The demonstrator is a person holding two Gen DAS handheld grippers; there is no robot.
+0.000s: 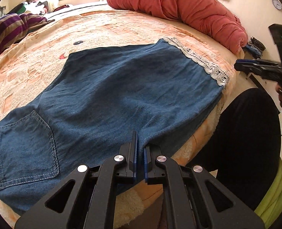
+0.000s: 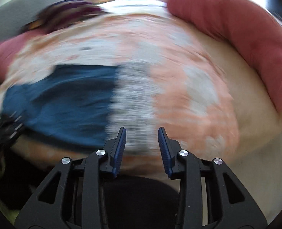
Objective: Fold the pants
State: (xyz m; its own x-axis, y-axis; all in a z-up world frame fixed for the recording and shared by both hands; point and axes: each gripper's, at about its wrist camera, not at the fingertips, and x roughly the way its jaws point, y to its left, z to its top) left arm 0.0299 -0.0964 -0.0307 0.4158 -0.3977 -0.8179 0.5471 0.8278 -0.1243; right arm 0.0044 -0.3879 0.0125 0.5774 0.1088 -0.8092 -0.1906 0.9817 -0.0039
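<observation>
Blue denim pants (image 1: 121, 91) lie flat on the bed, folded leg on leg, with a back pocket (image 1: 26, 145) at the left and a white lace hem (image 1: 198, 59) at the far right. My left gripper (image 1: 140, 143) is shut on the near edge of the pants. My right gripper (image 2: 142, 131) is open and empty, hovering above the lace hem (image 2: 131, 103) near the bed's front edge; it also shows at the right of the left wrist view (image 1: 255, 68). The right wrist view is motion-blurred; the pants (image 2: 68, 103) show at its left.
The bed has an orange patterned blanket (image 1: 121, 30). A rolled red duvet (image 1: 179, 9) lies along the far side. A striped purple cloth (image 1: 9, 28) and piled clothes sit at the far left. The person's dark-clothed leg (image 1: 246, 143) is beside the bed's edge at right.
</observation>
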